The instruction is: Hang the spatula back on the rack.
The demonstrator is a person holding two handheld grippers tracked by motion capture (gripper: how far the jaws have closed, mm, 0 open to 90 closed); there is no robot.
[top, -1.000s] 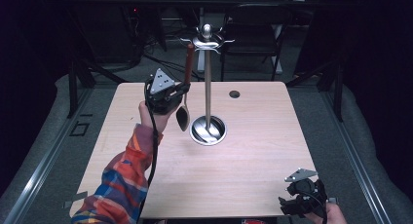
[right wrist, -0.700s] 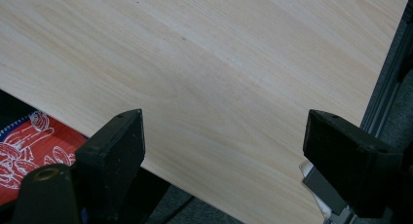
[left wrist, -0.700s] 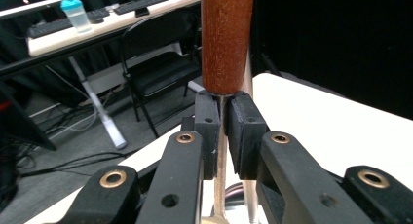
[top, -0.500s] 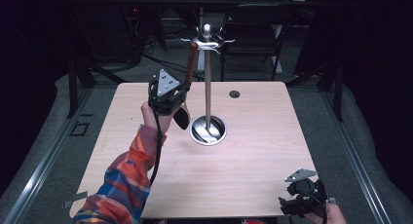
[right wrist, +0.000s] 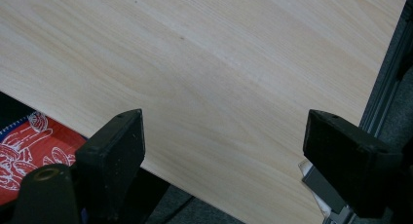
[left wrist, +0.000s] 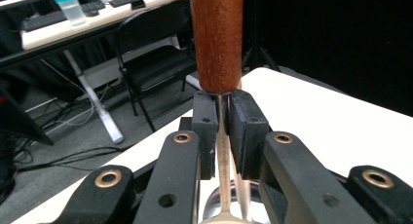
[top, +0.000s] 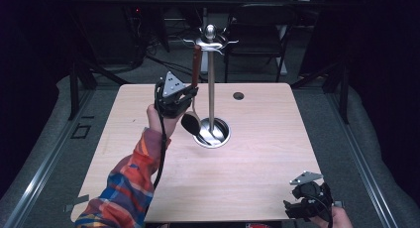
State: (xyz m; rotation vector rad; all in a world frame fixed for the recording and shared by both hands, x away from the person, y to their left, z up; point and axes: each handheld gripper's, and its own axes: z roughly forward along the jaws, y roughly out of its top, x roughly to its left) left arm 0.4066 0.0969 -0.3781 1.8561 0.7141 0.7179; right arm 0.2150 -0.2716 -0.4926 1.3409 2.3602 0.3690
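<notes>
Pale wood grain covers the bench (top: 247, 173), on which a chrome utensil stand (top: 211, 89) is set upright near the middle, its round dished base (top: 218, 136) lying on the boards and its hooks spread at the top. A ladle with a brown wooden handle (top: 196, 64) and a thin metal shank is seen hanging beside the pole, its dark bowl (top: 190, 123) tilted just above the rim of the base; whether the bowl touches the base cannot be told. Nothing else is seen in the dished base besides the foot of the pole. The left gripper (top: 184, 96) is held level against the ladle, and in the left gripper view its pads (left wrist: 247, 131) are closed on the metal shank (left wrist: 223, 151) directly below the end of the wooden handle, so the ladle is clamped there. The sleeve (top: 124, 188) of the person's left arm is patterned in red, blue and yellow. The right gripper (top: 303, 208) is kept at the near right corner of the bench, well apart from the stand; in the right gripper view its jaws are spread wide over bare wood with nothing between them.
</notes>
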